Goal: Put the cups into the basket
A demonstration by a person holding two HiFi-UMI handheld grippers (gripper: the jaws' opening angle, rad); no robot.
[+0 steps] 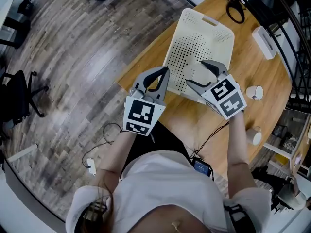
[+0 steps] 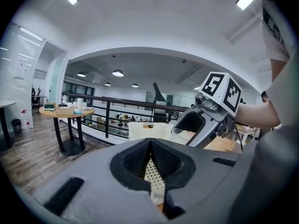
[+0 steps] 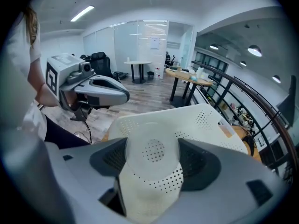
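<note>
Transparency makes the held cup (image 3: 152, 171) hard to spot: it is a clear cup clamped sideways between the wide-set jaws of the right gripper (image 1: 195, 72), and the perforated floor of the white basket (image 1: 214, 30) shows straight through it. It hangs above the basket's near half, apparently so that it can be lowered and let go inside without catching the rim. Whether it touches the basket floor yet I cannot tell.

Two more cups stand on the tabletop (image 1: 272, 76) to the right, one (image 1: 254, 92) just beside the right gripper's marker cube, the other (image 1: 253, 136) nearer the person at the tabletop's edge. Both are outside the basket, so the task looks only begun.

The right forearm reaches forward and inward, the gripper pointing across the basket. The left gripper (image 1: 164, 73) has its jaws together with nothing between them; it is held out level at the basket's near left edge, apart from it, seemingly just waiting.
</note>
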